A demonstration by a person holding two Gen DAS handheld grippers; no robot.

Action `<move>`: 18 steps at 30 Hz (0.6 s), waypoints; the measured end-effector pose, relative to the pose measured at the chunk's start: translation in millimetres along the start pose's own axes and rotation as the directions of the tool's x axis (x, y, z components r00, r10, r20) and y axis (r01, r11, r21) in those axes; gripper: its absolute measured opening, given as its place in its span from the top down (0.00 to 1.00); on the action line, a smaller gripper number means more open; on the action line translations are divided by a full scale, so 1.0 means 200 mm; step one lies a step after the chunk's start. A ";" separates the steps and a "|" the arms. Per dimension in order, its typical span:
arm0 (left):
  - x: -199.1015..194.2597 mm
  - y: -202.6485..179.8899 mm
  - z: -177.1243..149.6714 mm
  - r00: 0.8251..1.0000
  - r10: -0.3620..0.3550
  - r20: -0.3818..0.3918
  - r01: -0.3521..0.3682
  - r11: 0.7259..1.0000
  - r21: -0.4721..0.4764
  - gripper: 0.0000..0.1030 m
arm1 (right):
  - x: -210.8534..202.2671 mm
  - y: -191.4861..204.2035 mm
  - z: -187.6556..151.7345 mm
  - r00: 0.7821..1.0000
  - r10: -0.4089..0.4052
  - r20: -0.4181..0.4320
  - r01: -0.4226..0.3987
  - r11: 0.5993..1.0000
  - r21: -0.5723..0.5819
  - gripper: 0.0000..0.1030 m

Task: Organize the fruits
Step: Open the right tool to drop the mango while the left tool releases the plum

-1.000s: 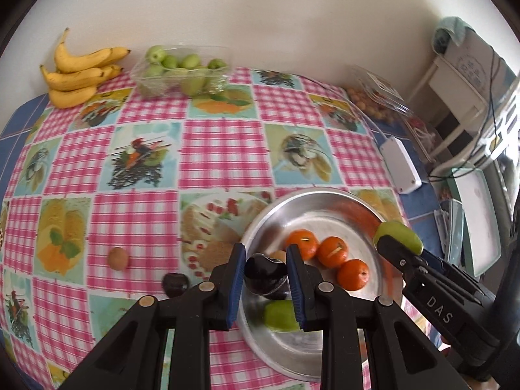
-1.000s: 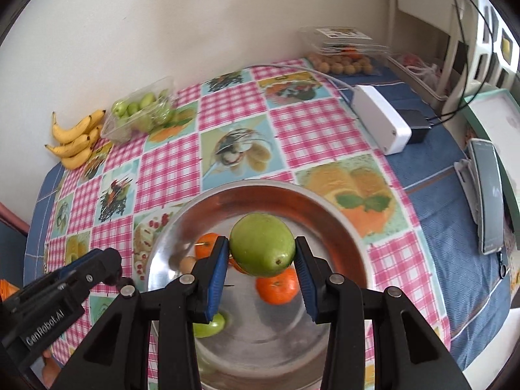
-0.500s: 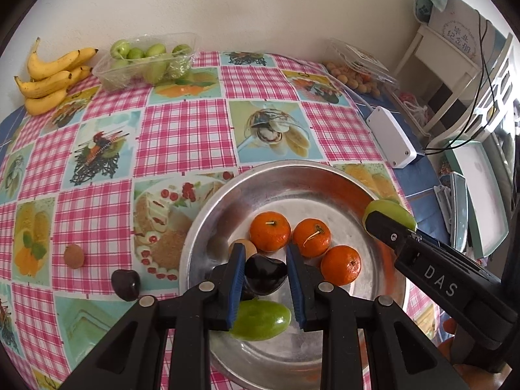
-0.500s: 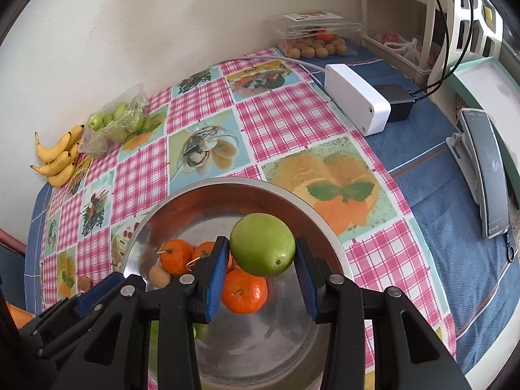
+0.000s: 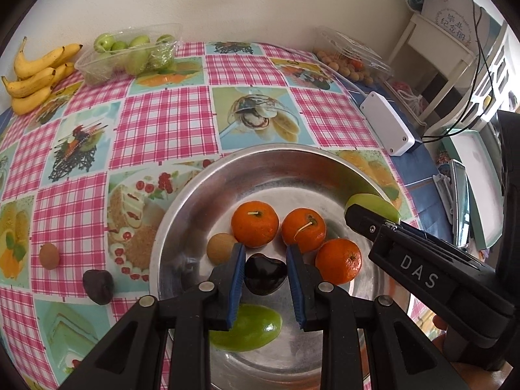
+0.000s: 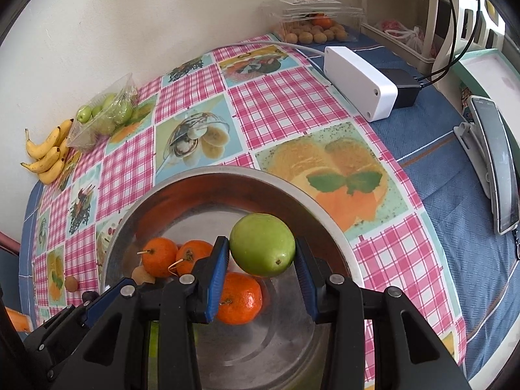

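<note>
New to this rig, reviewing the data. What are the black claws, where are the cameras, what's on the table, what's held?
No robot: a person holds a two-finger gripper in each hand, and a fisheye camera on each looks along its fingers. Left wrist view: the left gripper is shut on a dark plum. Right wrist view: the right gripper is shut on a green fruit. Both are over a metal bowl with three tangerines. On the checked tablecloth: bananas, a box of green fruit, another plum.
</note>
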State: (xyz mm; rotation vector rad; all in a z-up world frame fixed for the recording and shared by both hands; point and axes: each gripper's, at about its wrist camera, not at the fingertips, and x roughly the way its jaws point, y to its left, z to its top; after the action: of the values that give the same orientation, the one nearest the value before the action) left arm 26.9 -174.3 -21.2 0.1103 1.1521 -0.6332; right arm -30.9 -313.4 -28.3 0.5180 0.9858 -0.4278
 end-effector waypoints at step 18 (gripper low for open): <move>0.05 -0.01 -0.01 1.000 0.000 -0.028 0.001 1.000 0.008 0.72 | 0.02 0.03 0.01 1.000 -0.004 -0.008 0.003 1.000 -0.025 0.59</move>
State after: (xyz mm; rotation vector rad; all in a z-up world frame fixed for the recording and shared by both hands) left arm 26.5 -178.5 -30.1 0.1260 1.1769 -0.6384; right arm -25.4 -309.8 -29.4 0.4962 0.9985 -0.4165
